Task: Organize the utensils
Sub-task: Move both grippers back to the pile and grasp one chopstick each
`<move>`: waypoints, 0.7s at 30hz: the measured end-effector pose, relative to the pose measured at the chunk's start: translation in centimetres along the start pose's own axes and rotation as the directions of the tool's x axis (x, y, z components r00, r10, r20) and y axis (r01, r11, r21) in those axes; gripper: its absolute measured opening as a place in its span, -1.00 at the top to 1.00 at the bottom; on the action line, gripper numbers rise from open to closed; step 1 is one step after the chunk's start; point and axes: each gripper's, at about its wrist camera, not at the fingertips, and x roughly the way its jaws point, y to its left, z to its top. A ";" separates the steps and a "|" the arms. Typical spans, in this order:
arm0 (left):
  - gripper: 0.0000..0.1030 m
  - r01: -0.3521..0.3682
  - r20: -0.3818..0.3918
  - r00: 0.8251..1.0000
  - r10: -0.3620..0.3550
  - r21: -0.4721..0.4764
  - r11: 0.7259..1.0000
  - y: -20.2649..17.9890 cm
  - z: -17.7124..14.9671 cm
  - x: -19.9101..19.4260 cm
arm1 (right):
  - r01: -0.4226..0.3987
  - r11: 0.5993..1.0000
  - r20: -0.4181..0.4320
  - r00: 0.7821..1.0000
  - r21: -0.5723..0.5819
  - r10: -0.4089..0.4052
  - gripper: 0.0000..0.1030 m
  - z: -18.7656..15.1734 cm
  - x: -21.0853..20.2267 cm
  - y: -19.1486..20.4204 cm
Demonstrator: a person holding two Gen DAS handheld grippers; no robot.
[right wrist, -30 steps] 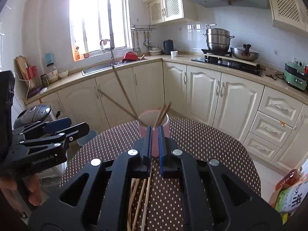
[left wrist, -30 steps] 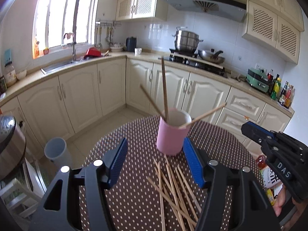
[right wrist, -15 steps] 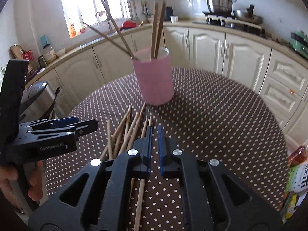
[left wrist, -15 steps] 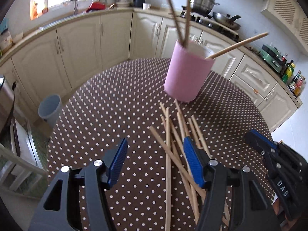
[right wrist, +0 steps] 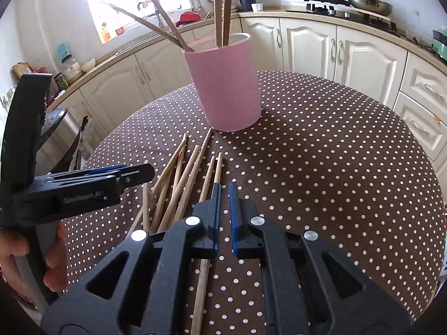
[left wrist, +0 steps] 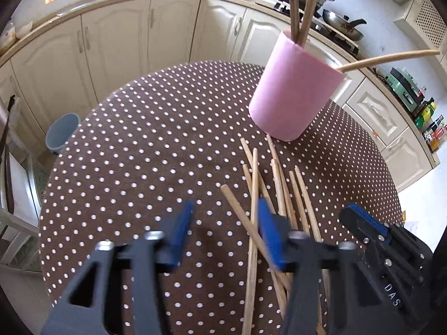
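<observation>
A round desk (left wrist: 145, 145) under a brown cloth with white dots fills both views, set in a kitchen of cream cabinets (left wrist: 117, 44) that curve around behind it. Taking the pink cup (left wrist: 296, 89) as the landmark: far to its left, down on the floor, stands a grey bin (left wrist: 60, 135); behind it runs the worktop with a hob and a pan (left wrist: 342, 26), and to its right a row of bottles (left wrist: 431, 131) sits at the counter's end. The cup stands upright on the cloth and holds several wooden chopsticks that lean out over its rim, their tops cut off by the picture edge. Just in front of the cup lies a loose, crossing heap of chopsticks (left wrist: 268, 195); their near ends vanish under the tongs, so their count is hard to make out. The left tongs (left wrist: 223, 229) are blurred, apart and closing over the left edge of that heap, one blue pad on each side of a stick without pressing it. The right tongs (right wrist: 223, 212) are drawn together with nothing between them, over the heap's right edge. A hand (right wrist: 28, 262) grips the left tool's handle, partly cut off.
</observation>
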 end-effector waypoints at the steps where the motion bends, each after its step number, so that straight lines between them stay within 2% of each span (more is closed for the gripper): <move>1: 0.44 0.008 -0.013 1.000 -0.008 0.002 1.000 -0.1 0.0 0.3 | -0.007 1.000 -0.005 1.000 0.001 0.007 0.86 0.0 0.2 0.0; 3: 0.63 0.006 -0.019 1.000 -0.006 0.011 1.000 -0.3 -0.1 0.6 | -0.020 1.000 -0.017 1.000 0.005 0.020 0.86 0.1 0.6 -0.1; 8: 0.88 0.009 -0.012 1.000 -0.009 0.011 1.000 -0.4 0.1 1.0 | -0.037 0.999 -0.052 0.998 0.023 0.038 0.87 0.4 1.6 -0.4; 20: 0.88 -0.001 0.033 0.999 0.000 0.033 0.999 0.8 0.9 -1.1 | -0.021 1.000 -0.124 0.992 -0.002 0.021 0.86 0.9 3.8 0.7; 21: 0.88 -0.001 0.033 0.999 0.000 0.033 0.999 0.8 0.9 -1.1 | -0.020 1.000 -0.134 0.991 -0.008 0.018 0.81 0.9 4.1 0.9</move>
